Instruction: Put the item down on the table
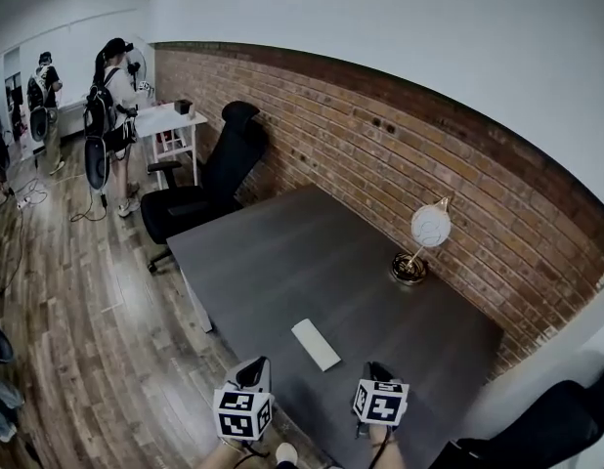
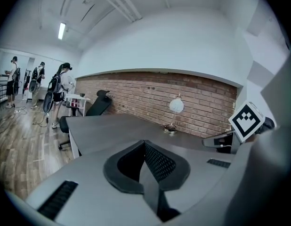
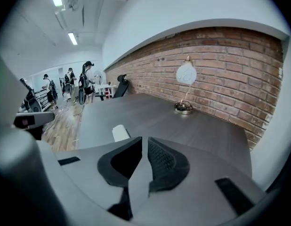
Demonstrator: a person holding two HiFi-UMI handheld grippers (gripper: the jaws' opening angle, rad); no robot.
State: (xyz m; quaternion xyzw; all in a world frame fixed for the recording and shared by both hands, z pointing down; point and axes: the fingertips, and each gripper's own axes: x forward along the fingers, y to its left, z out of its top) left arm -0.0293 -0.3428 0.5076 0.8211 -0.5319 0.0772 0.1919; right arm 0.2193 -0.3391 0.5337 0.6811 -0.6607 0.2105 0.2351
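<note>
A flat white bar-shaped item (image 1: 316,344) lies on the dark grey table (image 1: 282,252) near its front edge; its end also shows in the right gripper view (image 3: 120,132), just beyond the jaws. My left gripper (image 1: 251,371) (image 2: 144,142) hovers at the table's front edge to the item's left, its jaws together and empty. To the item's right is my right gripper (image 1: 376,371) (image 3: 144,139), whose jaws stand almost together with only a thin slit and nothing between them. Neither gripper touches the item.
A white globe lamp on a round brass base (image 1: 424,242) stands by the brick wall at the table's far right. A black office chair (image 1: 209,179) sits at the table's far end, another (image 1: 537,428) at bottom right. People (image 1: 111,106) stand near a white desk (image 1: 170,120).
</note>
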